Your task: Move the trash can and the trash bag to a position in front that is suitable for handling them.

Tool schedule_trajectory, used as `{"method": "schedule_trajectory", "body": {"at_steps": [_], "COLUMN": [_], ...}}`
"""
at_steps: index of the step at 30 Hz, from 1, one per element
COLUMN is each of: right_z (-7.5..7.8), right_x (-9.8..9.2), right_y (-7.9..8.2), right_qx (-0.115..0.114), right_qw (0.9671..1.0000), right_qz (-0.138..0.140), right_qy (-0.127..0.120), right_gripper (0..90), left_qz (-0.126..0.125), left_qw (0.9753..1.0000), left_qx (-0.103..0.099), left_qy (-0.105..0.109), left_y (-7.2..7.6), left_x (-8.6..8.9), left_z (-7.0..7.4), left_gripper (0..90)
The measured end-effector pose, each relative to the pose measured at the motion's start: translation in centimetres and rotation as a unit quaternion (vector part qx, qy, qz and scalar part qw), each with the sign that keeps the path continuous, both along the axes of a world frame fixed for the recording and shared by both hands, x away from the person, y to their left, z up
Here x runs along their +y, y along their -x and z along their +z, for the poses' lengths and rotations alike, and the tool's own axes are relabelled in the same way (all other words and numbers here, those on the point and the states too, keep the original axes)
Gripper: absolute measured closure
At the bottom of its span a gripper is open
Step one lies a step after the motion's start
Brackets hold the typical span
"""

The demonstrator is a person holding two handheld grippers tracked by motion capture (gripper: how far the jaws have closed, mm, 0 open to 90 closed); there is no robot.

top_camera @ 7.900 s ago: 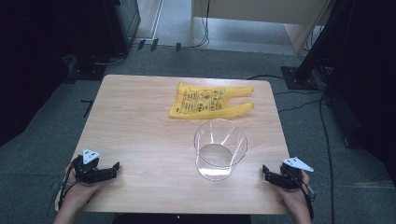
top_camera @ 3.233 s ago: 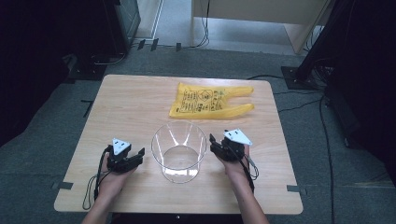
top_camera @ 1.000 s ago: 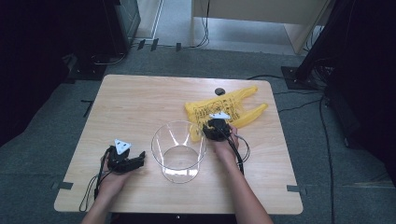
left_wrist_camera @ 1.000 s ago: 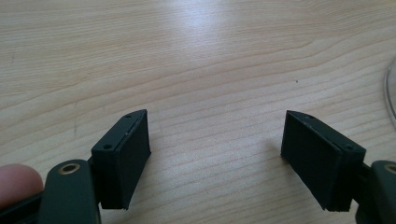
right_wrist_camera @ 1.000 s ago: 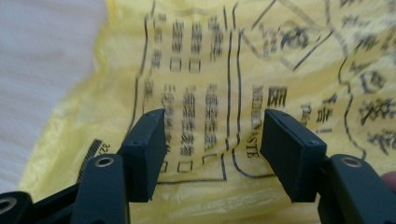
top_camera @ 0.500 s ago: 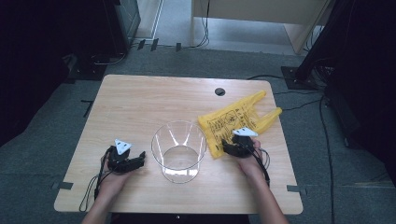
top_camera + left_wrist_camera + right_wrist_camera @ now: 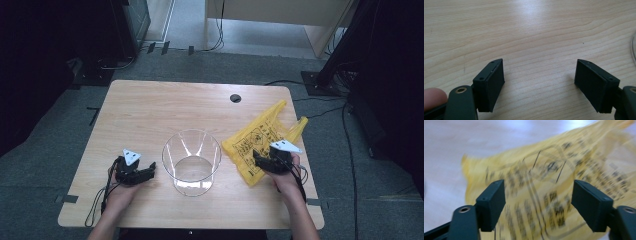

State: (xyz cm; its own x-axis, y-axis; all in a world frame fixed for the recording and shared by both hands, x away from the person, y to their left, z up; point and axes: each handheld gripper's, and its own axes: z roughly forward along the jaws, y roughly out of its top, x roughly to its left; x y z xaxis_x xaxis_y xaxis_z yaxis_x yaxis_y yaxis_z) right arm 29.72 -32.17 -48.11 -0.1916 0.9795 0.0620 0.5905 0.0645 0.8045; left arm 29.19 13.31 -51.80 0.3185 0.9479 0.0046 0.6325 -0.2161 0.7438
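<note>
Yellow bag (image 7: 256, 142) lies flat on the table (image 7: 165, 107), right of the clear bin (image 7: 191, 161). Both tongs gape wide, gripping nothing; our right gripper (image 7: 262, 161) hovers over it. Next we probably pinch an edge, we reckon.

Yellow plastic bag (image 7: 260, 137), flat on table (image 7: 165, 110), right of centre.
Black print on top, crumpled, handles point to far right. Near corner lies right of clear plastic bin (image 7: 191, 161), close beside.
</note>
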Motion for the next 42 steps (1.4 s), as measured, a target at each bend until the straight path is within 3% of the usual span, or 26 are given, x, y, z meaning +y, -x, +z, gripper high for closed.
{"method": "schedule_trajectory", "body": {"at_steps": [2, 3, 4, 5, 6, 7, 8, 11, 12, 13, 15, 16, 19, 20, 22, 26, 27, 28, 30, 31, 32, 34, 35, 36, 37, 42], "right_z": [0.7, 0.7, 0.7, -0.1, -0.5, -0.5, -1.9, -3.3, -3.3, -3.9, -3.9, -3.9, -4.2, -4.2, -4.1, -4.2, -4.2, -4.2, -4.2, -4.2, -4.2, -4.2, -4.2, -4.2, -4.2, -4.2], "right_x": [1.4, 2.5, 2.5, 3.4, 3.8, 3.8, 4.3, 4.3, 4.3, 4.3, 4.3, 4.3, 4.1, 3.8, 3.8, 4.2, 4.2, 4.2, 4.2, 4.2, 4.2, 4.3, 4.5, 4.5, 4.7, 5.1], "right_y": [-1.5, -2.9, -2.9, -4.3, -4.9, -4.9, -6.2, -7.0, -7.0, -7.2, -7.2, -7.1, -6.9, -6.3, -5.7, -3.9, -3.4, -3.4, -2.2, -1.9, -0.9, -0.5, 0.5, 0.5, 1.3, 2.4], "right_qx": [0.001, -0.011, -0.011, -0.01, -0.005, -0.005, 0.014, 0.033, 0.033, 0.04, 0.036, 0.042, 0.051, 0.049, 0.047, 0.041, 0.041, 0.041, 0.04, 0.041, 0.039, 0.039, 0.037, 0.037, 0.036, 0.028], "right_qw": [0.9971, 0.9908, 0.9908, 0.9802, 0.9757, 0.9757, 0.9654, 0.954, 0.954, 0.9491, 0.951, 0.9567, 0.9599, 0.9646, 0.9701, 0.989, 0.9923, 0.9923, 0.9976, 0.9983, 0.998, 0.997, 0.9924, 0.9924, 0.9877, 0.9851], "right_qz": [-0.074, -0.131, -0.131, -0.196, -0.218, -0.218, -0.26, -0.297, -0.297, -0.313, -0.307, -0.287, -0.274, -0.257, -0.236, -0.136, -0.11, -0.11, -0.043, -0.025, 0.035, 0.057, 0.112, 0.112, 0.148, 0.163], "right_qy": [-0.017, -0.032, -0.032, -0.028, -0.024, -0.024, -0.014, -0.021, -0.021, 0.0, 0.009, 0.026, 0.03, 0.029, 0.033, 0.041, 0.039, 0.039, 0.036, 0.034, 0.035, 0.035, 0.035, 0.035, 0.037, 0.048], "right_gripper": [21.2, 19.6, 19.6, 19.1, 18.7, 18.7, 17.8, 17.9, 17.9, 18.6, 18.5, 18.5, 18.5, 19.9, 21.3, 21.3, 21.3, 21.3, 21.3, 21.3, 21.4, 21.3, 21.3, 21.3, 21.2, 21.1], "left_qz": [0.0, 0.0, 0.0, 0.001, 0.001, 0.001, 0.0, 0.0, 0.0, 0.001, 0.0, 0.0, 0.001, 0.001, 0.001, 0.0, 0.0, 0.0, 0.0, 0.0, 0.0, 0.0, 0.0, 0.0, 0.0, 0.001], "left_qw": [1.0, 1.0, 1.0, 1.0, 1.0, 1.0, 1.0, 0.9999, 0.9999, 0.9999, 0.9999, 1.0, 1.0, 1.0, 1.0, 1.0, 1.0, 1.0, 1.0, 1.0, 1.0, 1.0, 1.0, 1.0, 1.0, 1.0], "left_qx": [0.0, 0.0, 0.0, 0.0, 0.001, 0.001, 0.0, 0.0, 0.0, 0.0, 0.0, 0.0, 0.0, 0.0, 0.0, 0.001, 0.001, 0.001, 0.001, 0.001, 0.001, 0.001, 0.001, 0.001, 0.001, 0.001], "left_qy": [0.0, 0.0, 0.0, 0.002, 0.004, 0.004, 0.006, 0.01, 0.01, 0.012, 0.011, 0.009, 0.008, 0.009, 0.008, 0.006, 0.005, 0.005, 0.005, 0.006, 0.005, 0.003, 0.003, 0.003, 0.003, 0.002], "left_y": [0.0, 0.0, 0.0, 0.0, 0.0, 0.0, 0.0, 0.1, 0.1, 0.1, 0.1, 0.1, 0.1, 0.1, 0.1, 0.1, 0.1, 0.1, 0.1, 0.1, 0.1, 0.1, 0.1, 0.1, 0.1, 0.1], "left_x": [0.0, 0.0, 0.0, 0.0, 0.1, 0.1, 0.1, 0.2, 0.2, 0.2, 0.2, 0.2, 0.2, 0.2, 0.2, 0.1, 0.1, 0.1, 0.1, 0.1, 0.1, 0.1, 0.1, 0.1, 0.1, 0.1], "left_z": [0.0, 0.0, 0.0, 0.0, 0.0, 0.0, 0.0, 0.0, 0.0, 0.0, 0.0, 0.0, 0.0, 0.0, 0.0, 0.0, 0.0, 0.0, 0.0, 0.0, 0.0, 0.0, 0.0, 0.0, 0.0, 0.0], "left_gripper": [23.2, 23.3, 23.3, 23.3, 23.3, 23.3, 23.3, 23.3, 23.3, 23.3, 23.3, 23.3, 23.3, 23.3, 23.3, 23.3, 23.3, 23.3, 23.3, 23.3, 23.3, 23.3, 23.3, 23.3, 23.3, 23.3]}}
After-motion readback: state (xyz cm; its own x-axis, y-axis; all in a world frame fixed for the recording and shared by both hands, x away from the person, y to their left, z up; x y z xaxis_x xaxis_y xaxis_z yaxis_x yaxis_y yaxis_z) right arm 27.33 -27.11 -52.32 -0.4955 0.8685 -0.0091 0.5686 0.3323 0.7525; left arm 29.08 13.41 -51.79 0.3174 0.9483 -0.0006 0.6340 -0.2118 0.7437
